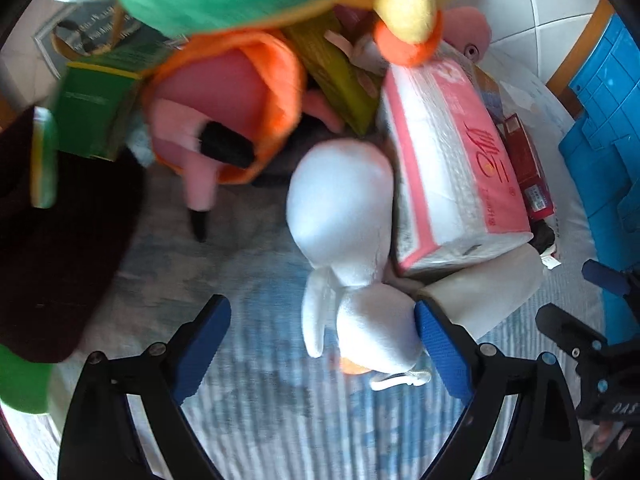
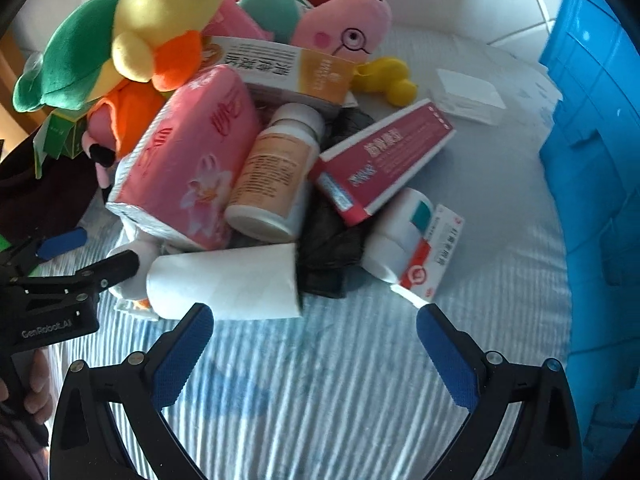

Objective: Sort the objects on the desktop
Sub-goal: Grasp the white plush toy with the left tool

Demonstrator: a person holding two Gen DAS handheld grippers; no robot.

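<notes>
A heap of objects lies on a striped blue cloth (image 2: 320, 380). In the left wrist view, my left gripper (image 1: 322, 340) is open around the lower body of a white plush duck (image 1: 344, 216), its right pad beside the duck. A pink tissue pack (image 1: 448, 168) leans on the duck. A white paper roll (image 1: 488, 296) lies to the right. In the right wrist view, my right gripper (image 2: 314, 350) is open and empty just in front of the paper roll (image 2: 224, 284). Behind it lie the tissue pack (image 2: 184, 168), a pill bottle (image 2: 272, 176) and a red box (image 2: 384, 156).
A blue crate (image 2: 600, 160) stands along the right side. Plush toys fill the back: a green and yellow one (image 2: 120, 40), a pink pig (image 2: 348, 24), a pig in orange (image 1: 224, 104). A black glove (image 2: 328, 252), small medicine boxes (image 2: 424, 252) and a green box (image 1: 92, 112) lie about.
</notes>
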